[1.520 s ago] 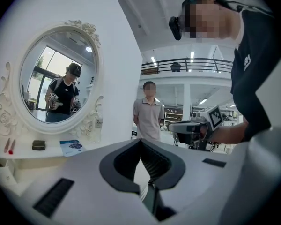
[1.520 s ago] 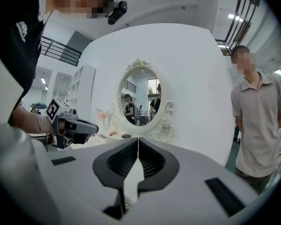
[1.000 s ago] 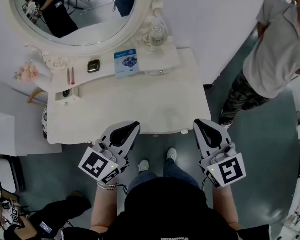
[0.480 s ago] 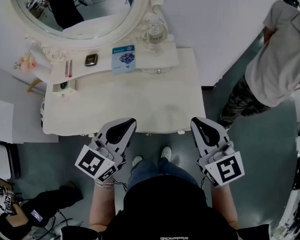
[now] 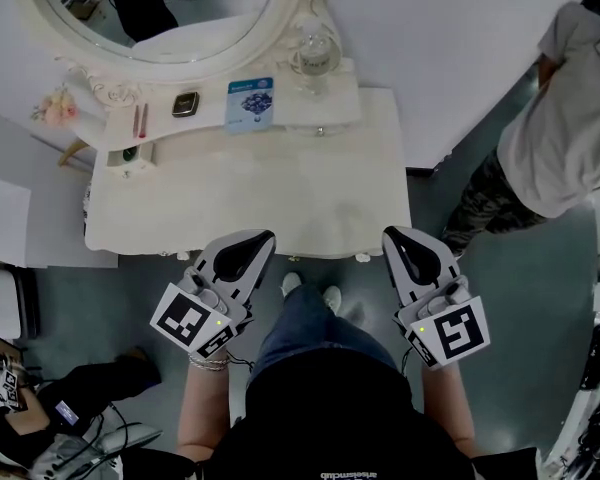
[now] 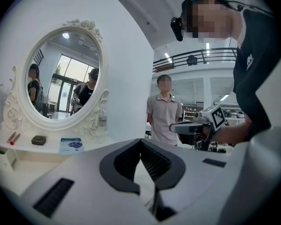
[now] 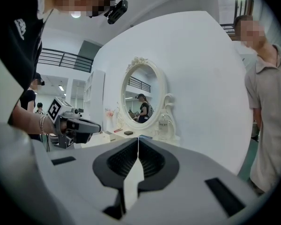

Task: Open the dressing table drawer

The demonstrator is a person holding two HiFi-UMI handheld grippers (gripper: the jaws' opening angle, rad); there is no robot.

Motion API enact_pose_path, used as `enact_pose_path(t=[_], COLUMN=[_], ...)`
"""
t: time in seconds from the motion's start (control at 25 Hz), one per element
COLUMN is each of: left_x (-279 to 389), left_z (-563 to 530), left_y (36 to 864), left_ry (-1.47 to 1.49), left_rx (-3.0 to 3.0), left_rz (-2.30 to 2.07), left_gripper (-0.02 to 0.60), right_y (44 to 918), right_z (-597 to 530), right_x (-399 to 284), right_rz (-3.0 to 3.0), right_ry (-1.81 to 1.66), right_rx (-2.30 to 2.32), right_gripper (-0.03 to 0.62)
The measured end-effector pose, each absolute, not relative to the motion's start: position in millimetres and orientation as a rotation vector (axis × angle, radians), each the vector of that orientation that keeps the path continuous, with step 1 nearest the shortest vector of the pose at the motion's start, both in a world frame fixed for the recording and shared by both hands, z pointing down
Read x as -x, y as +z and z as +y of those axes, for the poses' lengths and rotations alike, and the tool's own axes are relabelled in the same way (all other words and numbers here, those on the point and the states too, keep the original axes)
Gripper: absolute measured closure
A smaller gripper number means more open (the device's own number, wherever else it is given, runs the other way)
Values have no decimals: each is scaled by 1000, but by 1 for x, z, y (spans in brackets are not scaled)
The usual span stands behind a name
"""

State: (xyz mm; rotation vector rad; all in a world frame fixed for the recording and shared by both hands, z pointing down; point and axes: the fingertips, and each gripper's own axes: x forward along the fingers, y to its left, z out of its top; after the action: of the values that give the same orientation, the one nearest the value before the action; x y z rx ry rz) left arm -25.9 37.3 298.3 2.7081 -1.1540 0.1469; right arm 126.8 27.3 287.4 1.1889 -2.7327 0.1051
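My L gripper (image 5: 258, 240) and R gripper (image 5: 396, 238), jaws closed on nothing, have tips at the counter's (image 5: 280, 198) front edge; drawer, hidden, is prob. at 12 o'clock under that lip, running 9-to-3, both grippers abt equally near.

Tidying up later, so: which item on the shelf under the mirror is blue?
The card next to the glass bottle; the small box left of it is dark, the two sticks red.

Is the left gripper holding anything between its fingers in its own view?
No, the left gripper has its fingers shut together with nothing between them.
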Motion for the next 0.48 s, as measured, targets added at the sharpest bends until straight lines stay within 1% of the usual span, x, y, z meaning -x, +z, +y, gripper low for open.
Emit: enact_pose_path(t=[0.48], left_x=[18], left_z=[18], left_y=[314], left_ry=[197], left_rx=[-2694], left_rz=[-1112], left_gripper=[566], right_y=[285], right_z=[22], right_x=[-129], right_rz=[-2744], right_ry=[135], right_rx=[-1221], right_gripper=[574])
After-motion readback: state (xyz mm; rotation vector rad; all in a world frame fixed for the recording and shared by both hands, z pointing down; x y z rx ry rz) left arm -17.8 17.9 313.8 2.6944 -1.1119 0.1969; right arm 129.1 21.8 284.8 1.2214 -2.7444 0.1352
